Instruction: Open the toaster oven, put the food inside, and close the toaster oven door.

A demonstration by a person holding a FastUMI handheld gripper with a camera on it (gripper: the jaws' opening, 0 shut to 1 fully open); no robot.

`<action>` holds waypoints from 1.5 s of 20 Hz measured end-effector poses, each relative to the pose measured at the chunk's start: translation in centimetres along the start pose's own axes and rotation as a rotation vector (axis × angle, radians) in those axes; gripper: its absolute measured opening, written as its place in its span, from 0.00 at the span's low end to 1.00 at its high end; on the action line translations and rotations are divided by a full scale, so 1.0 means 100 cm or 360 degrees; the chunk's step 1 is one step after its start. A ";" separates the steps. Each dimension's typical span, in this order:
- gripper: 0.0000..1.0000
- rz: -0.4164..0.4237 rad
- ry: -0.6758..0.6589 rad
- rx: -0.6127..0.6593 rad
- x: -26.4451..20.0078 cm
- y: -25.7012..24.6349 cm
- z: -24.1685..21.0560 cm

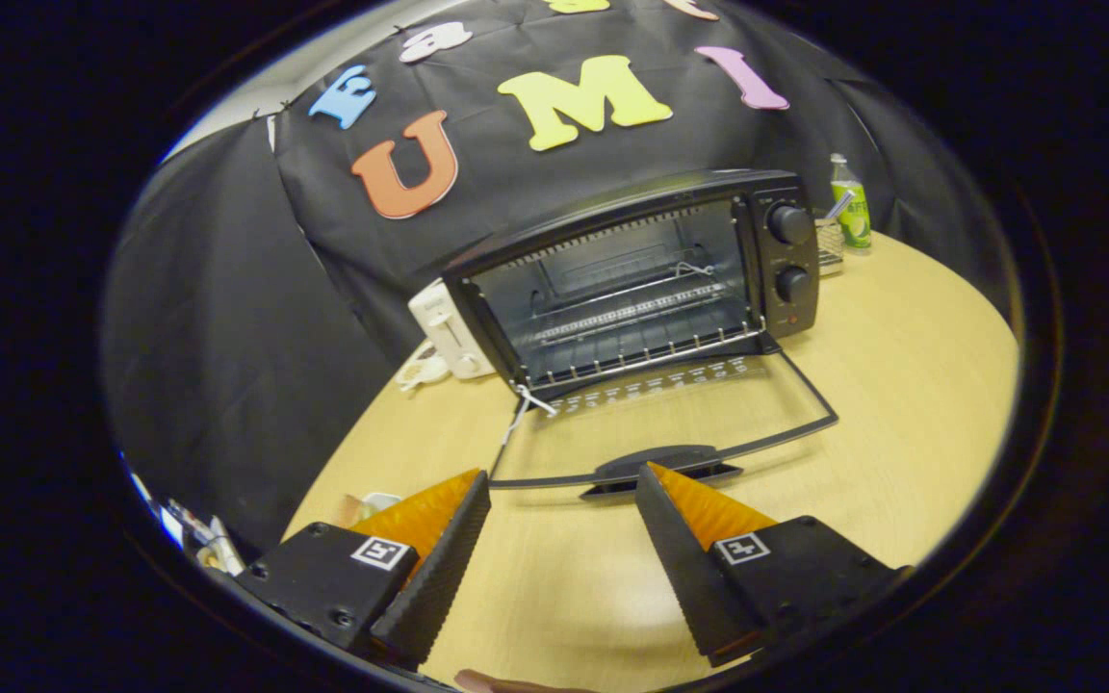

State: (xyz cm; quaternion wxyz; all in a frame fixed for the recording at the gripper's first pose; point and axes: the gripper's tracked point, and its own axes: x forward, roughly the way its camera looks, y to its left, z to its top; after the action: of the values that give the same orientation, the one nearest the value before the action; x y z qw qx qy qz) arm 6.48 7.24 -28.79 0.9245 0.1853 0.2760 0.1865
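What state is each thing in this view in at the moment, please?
Oven: upright on the table, nothing on its rack.
Door: fully open, lying flat on the table.
Gripper: open, holding nothing, fingertips just short of the door handle.
Bottle: upright, capped, behind the oven.
Toaster: upright, beside the oven.

The black toaster oven stands on the table, its glass door folded flat open, wire rack bare inside, two knobs at its side.
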 end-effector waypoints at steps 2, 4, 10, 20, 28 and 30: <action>0.99 0.0139 0.0099 0.0039 -0.009 0.025 0.001; 0.98 0.0246 0.0233 0.0057 -0.013 0.043 -0.003; 0.90 0.0427 0.0831 0.0031 -0.019 0.092 -0.049; 0.79 0.0365 0.1268 0.0227 0.002 0.119 -0.085; 0.41 0.0433 0.1347 0.0372 0.004 0.127 -0.090; 0.39 0.0458 0.1354 0.0390 -0.003 0.131 -0.088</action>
State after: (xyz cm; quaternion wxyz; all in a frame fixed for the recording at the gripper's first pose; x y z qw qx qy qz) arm -2.00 20.51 -29.66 0.6653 0.2366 0.6220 0.3383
